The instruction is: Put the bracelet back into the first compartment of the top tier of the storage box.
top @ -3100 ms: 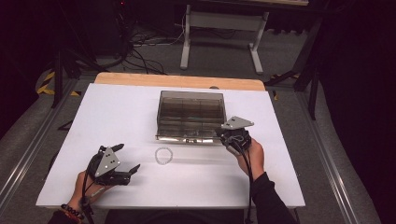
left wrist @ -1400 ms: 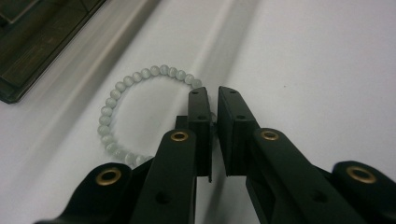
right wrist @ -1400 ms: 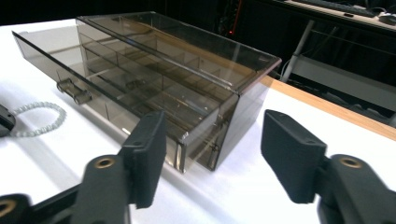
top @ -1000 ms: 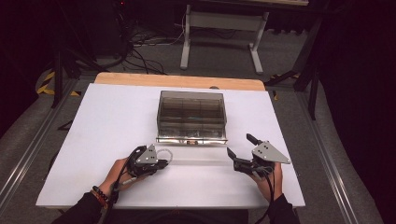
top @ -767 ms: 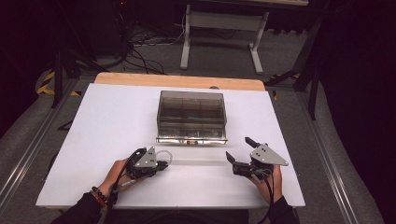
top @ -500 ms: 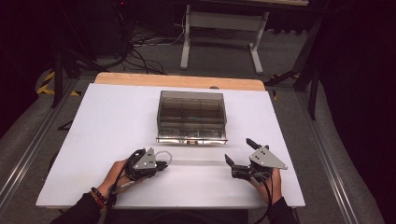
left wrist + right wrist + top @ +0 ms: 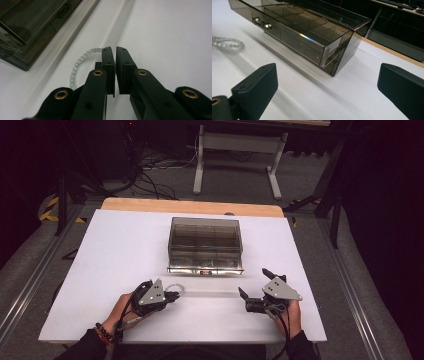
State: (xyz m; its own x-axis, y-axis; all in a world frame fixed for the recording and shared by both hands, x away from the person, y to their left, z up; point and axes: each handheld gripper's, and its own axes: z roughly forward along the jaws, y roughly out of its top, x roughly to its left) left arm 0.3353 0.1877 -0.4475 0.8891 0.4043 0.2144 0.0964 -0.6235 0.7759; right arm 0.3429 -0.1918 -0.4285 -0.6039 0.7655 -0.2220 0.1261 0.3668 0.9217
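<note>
Left gripper point(image 7: 115, 53): jaws clenched, pads nearly meeting at the centre of the left gripper view, with a thin slit between them. A pale bead bracelet point(image 7: 79, 62) curves out from behind the left jaw and arcs toward the lower left of that frame; whether a bead is pinched between the pads cannot be told. In the high view the left gripper point(image 7: 172, 295) lies at lower left of the white tabletop point(image 7: 115, 245), its tips at the bracelet point(image 7: 175, 287).

Right gripper point(image 7: 327, 87): jaws released and standing wide apart at the lower corners of the right gripper view, having just been opening, with nothing but bare tabletop between them. In the high view the right gripper point(image 7: 252, 290) sits at lower right.

Beyond the jaws, a smoky transparent drawer box point(image 7: 205, 245) stands at the centre of the tabletop, its drawer point(image 7: 294, 42) pulled partly out, with dividers and a clear knob point(image 7: 260, 23) visible.
</note>
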